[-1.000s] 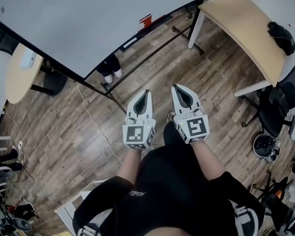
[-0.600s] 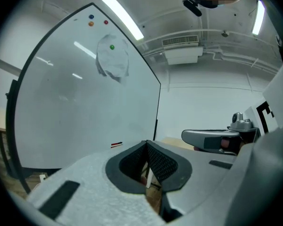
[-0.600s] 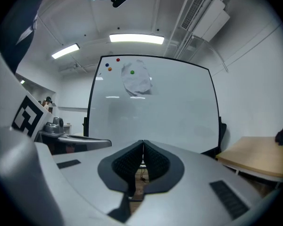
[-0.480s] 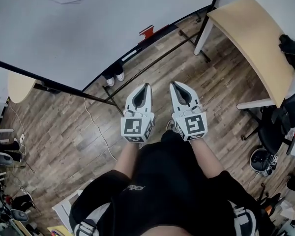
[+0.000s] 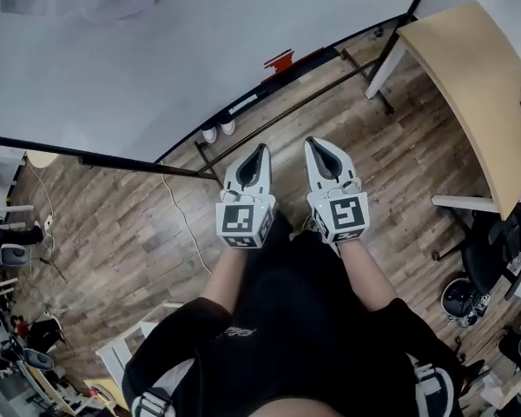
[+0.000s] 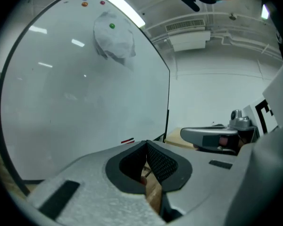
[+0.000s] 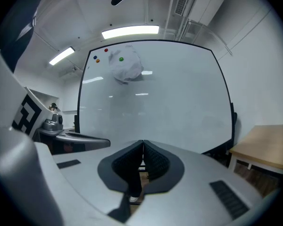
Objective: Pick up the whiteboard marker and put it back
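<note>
Head view: left gripper [image 5: 260,148]; right gripper [image 5: 311,142]

Bright ceiling strips [image 7: 130,31] glare on the whiteboard [image 7: 179,102] (fisheye edges darkened).

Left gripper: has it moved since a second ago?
Yes. The left gripper has moved forward toward the whiteboard; its tips now sit nearer the red item on the board's ledge.

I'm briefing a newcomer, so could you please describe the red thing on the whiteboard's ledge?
Start at the big whiteboard facing the person. Follow its dark bottom ledge: the red thing sits on it, the only bright colour; its neighbour is a white strip.
</note>
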### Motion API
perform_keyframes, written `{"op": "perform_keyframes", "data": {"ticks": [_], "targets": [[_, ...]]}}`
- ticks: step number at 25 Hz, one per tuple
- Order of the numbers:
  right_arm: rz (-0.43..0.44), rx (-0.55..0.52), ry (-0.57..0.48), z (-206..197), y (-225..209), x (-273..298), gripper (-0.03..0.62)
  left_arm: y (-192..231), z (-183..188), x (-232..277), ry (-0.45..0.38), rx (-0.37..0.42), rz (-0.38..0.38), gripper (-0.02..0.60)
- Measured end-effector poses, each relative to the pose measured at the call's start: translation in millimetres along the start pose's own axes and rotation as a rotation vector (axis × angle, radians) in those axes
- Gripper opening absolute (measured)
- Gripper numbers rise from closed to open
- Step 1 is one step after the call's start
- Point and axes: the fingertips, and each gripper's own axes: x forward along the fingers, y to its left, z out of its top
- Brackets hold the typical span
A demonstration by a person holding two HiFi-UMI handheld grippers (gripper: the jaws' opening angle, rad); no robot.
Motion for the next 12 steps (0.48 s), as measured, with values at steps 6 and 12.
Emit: {"op": "perform_keyframes", "data": {"ticks": [6,12], "targets": [[-0.031,0.010,0.062,-24.9,-11.8,55.1,0.002,48.5,-17.7,48.3,0.108,0.057,-0.035,0.006],[-0.084,0.033,0.115,-38.0,-26.1,107.9,0.002,78.9,-27.4,98.7,0.211,0.165,-0.100,0.006]]}}
